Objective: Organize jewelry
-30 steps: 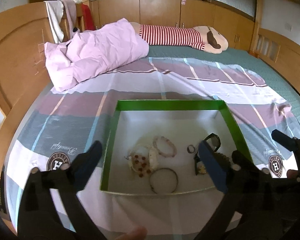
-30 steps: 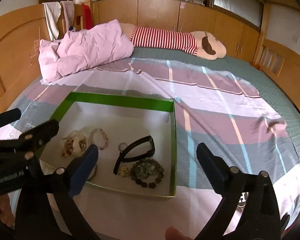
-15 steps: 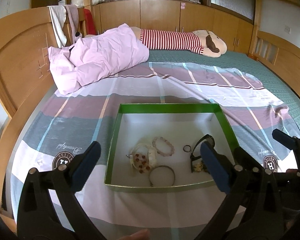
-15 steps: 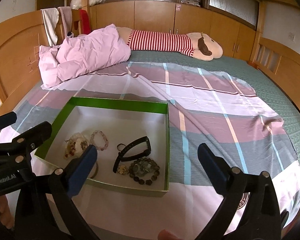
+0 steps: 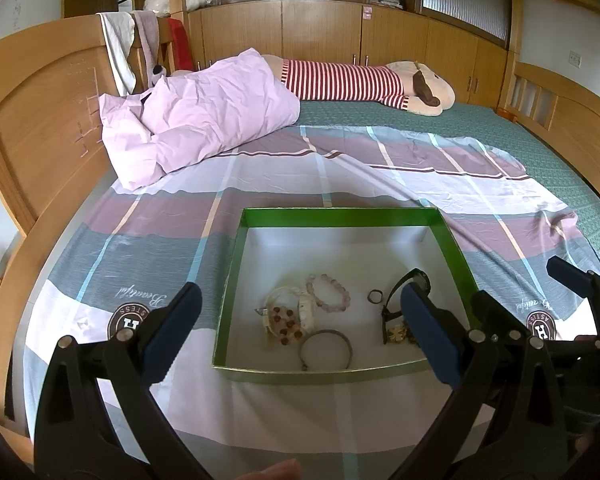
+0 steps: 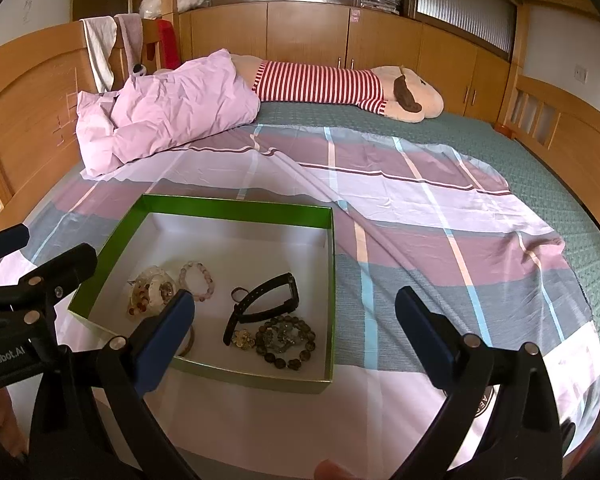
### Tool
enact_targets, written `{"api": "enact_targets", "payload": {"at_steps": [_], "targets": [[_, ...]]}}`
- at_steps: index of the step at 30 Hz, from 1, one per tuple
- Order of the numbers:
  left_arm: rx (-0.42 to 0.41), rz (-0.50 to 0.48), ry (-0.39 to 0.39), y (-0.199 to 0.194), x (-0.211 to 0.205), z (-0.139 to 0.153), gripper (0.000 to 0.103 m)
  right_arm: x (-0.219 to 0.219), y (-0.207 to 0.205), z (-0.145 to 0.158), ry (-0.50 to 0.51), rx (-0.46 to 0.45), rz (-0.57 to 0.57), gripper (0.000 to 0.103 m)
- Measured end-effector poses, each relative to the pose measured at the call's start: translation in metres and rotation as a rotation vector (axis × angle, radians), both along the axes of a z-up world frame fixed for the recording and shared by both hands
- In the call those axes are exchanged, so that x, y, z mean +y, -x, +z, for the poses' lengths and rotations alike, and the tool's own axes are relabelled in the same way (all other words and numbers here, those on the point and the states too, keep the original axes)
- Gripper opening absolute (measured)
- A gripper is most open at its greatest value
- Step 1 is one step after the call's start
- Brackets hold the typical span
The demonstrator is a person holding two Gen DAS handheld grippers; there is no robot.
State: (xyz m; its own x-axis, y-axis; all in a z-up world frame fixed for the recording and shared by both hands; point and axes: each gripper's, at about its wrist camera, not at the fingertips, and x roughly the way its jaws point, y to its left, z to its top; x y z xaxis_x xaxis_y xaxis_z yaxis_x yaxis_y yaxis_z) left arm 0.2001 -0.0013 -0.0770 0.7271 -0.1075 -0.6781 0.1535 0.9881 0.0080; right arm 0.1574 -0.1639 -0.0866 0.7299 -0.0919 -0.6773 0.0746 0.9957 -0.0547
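A green box with a white inside lies on the bed, also in the right wrist view. Inside lie a pink bead bracelet, a pale beaded bundle, a metal bangle, a small ring, a black watch and a dark bead bracelet. My left gripper is open and empty, held above the box's near edge. My right gripper is open and empty, near the box's right corner.
A crumpled pink duvet and a striped plush toy lie at the far end of the bed. Wooden headboard on the left, wooden rail on the right. A plaid sheet covers the mattress.
Both grippers have pulled back and up from the box, so it looks smaller and farther. Both stay open and empty. The jewelry has not moved.
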Motion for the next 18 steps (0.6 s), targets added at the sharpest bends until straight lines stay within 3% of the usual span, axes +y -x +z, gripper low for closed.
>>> {"api": "enact_targets", "payload": {"at_steps": [18], "targets": [[0.02, 0.025, -0.014, -0.002, 0.017, -0.009, 0.099, -0.005, -0.001, 0.006, -0.034, -0.005, -0.006, 0.098]]}}
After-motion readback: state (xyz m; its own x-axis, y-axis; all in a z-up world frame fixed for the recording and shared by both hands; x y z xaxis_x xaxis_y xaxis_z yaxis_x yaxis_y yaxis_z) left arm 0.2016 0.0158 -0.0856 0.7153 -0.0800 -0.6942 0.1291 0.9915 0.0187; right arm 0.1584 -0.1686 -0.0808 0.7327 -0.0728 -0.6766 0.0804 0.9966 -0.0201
